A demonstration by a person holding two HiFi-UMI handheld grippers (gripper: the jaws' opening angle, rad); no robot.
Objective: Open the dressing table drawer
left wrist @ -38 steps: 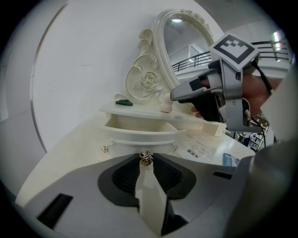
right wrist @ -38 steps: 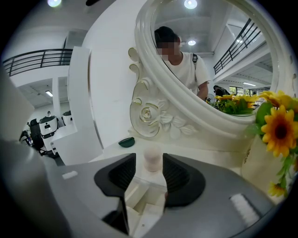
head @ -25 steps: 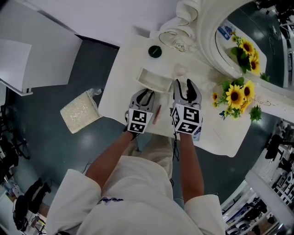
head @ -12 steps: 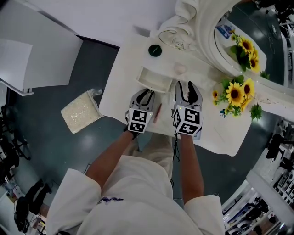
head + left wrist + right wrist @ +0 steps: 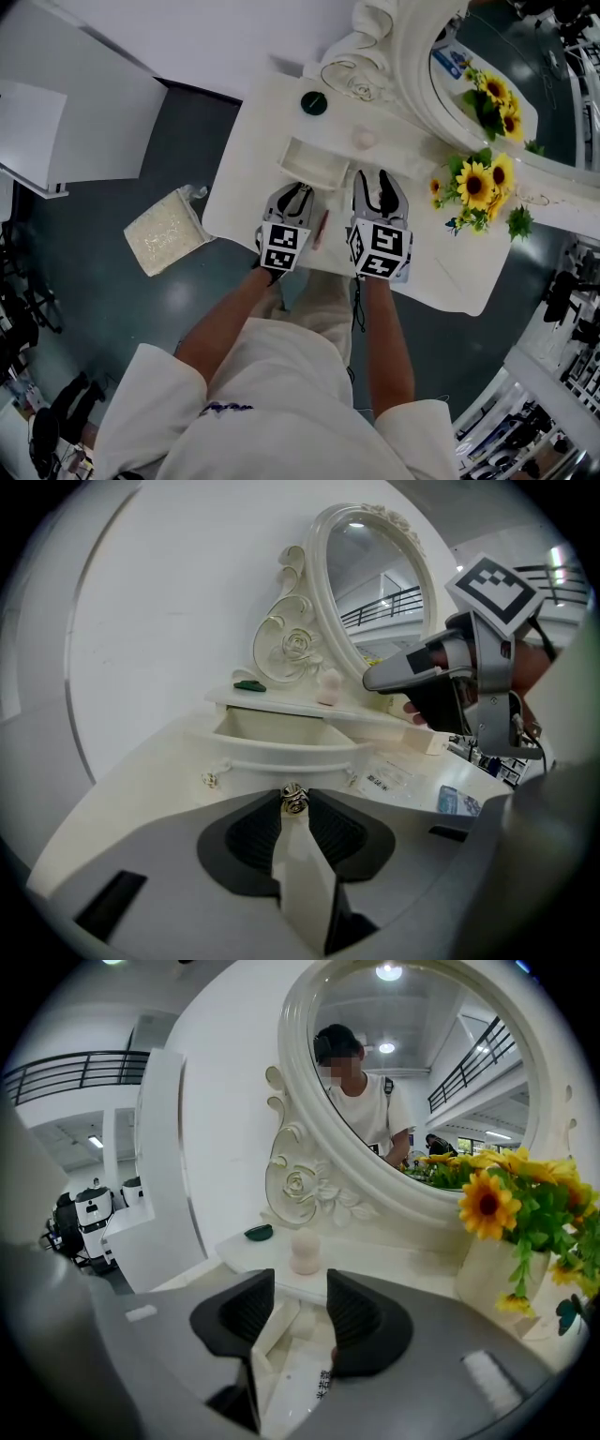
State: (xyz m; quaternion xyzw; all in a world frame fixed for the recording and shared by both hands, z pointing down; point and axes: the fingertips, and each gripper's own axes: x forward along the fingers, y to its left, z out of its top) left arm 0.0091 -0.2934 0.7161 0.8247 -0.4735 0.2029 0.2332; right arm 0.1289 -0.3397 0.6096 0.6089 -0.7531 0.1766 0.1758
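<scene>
Drawer (image 5: 315, 161), a small white one on top of the desk (image 5: 246, 178), already stands pulled out, with its inside showing. The left tool (image 5: 294, 803) pinches the drawer's small metal knob (image 5: 294, 797), while the right tool (image 5: 300, 1309) hangs beside it over the desk, jaws apart and empty. The opening looks nearly done, with perhaps a little more pull and the release left.

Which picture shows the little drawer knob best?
The left gripper view: the knob sits close up, pinched in the left claw. In the head view that claw covers it; the right gripper view misses it.
</scene>
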